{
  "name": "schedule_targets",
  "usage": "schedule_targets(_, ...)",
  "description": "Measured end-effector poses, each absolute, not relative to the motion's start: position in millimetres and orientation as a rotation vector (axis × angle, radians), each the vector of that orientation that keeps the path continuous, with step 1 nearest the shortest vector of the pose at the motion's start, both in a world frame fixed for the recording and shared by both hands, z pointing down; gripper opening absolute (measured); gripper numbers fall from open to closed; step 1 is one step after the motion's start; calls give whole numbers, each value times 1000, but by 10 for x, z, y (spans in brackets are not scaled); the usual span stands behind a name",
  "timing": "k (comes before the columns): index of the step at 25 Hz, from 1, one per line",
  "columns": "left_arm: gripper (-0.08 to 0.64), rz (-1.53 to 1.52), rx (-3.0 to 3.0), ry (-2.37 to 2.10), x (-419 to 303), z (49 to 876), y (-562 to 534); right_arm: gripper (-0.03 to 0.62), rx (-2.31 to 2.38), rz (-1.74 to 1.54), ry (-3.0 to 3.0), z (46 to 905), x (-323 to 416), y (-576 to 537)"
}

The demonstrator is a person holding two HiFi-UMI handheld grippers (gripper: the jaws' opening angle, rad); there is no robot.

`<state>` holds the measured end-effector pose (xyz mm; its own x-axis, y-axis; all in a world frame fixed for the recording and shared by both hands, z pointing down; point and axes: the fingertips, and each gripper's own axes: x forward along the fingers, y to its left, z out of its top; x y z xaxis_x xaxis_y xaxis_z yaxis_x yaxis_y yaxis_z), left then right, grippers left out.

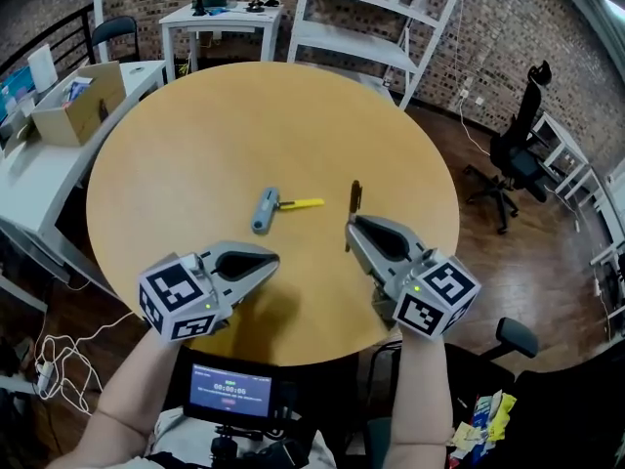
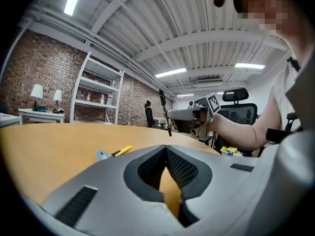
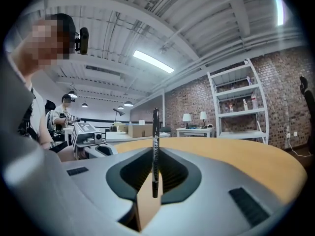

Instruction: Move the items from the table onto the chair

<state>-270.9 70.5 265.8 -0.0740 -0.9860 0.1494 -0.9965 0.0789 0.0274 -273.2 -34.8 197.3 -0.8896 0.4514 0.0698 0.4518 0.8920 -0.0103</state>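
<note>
A dark pen (image 1: 354, 201) stands upright above the round wooden table (image 1: 195, 145), with my right gripper (image 1: 352, 227) shut on its lower part. The right gripper view shows the pen (image 3: 155, 132) pinched between the pads, vertical. The left gripper view has that pen (image 2: 163, 104) sticking up from the right gripper (image 2: 171, 114). A blue-grey utility knife with a yellow blade slide (image 1: 275, 206) lies flat mid-table, also visible as the knife (image 2: 112, 153). My left gripper (image 1: 274, 260) hovers near the table's front edge, jaws together and empty.
A chair with a dark armrest (image 1: 515, 337) sits at my right, with colourful packets (image 1: 485, 418) beside it. A black office chair (image 1: 515, 159) stands farther right. A cardboard box (image 1: 76, 104) rests on a white desk at left; white shelves (image 1: 376, 13) are behind.
</note>
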Motion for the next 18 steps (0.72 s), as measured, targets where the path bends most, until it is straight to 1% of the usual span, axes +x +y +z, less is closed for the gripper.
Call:
schedule_targets(7,6,107,2125,-2183,-2515,2512,425,46,-656,1,-3017,1961,-2499,-529)
schedule_targets(11,6,49,2168,-2142,-2388,2444,204,48,-594,15,-3047,1965,-2241,-690)
schedule_targets(18,6,72,2326,-1963,-1788,2462,-389,48,-397,43,-3094,2006,-1601,-1190)
